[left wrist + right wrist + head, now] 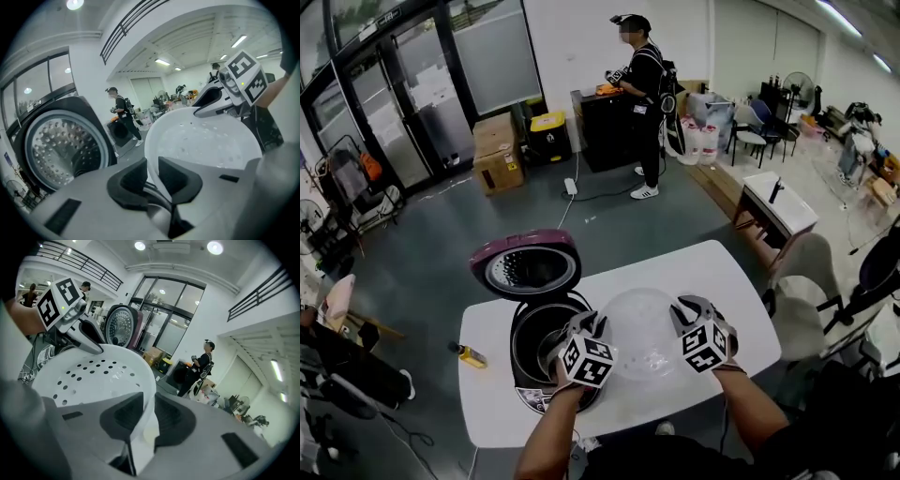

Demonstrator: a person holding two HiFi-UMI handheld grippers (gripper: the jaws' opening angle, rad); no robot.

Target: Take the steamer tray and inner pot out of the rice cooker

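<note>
The steamer tray (642, 333) is held over the middle of the white table (712, 281), just beside the rice cooker (546, 330). The left gripper (589, 324) is clamped on the tray's left rim, with the rim pinched between both pads (129, 176). The right gripper (686, 309) is clamped on the opposite rim in the same way. The cooker is located near the table's left edge, with its lid (527, 265) raised. A small yellow bottle (471, 354) is laid at the left edge.
</note>
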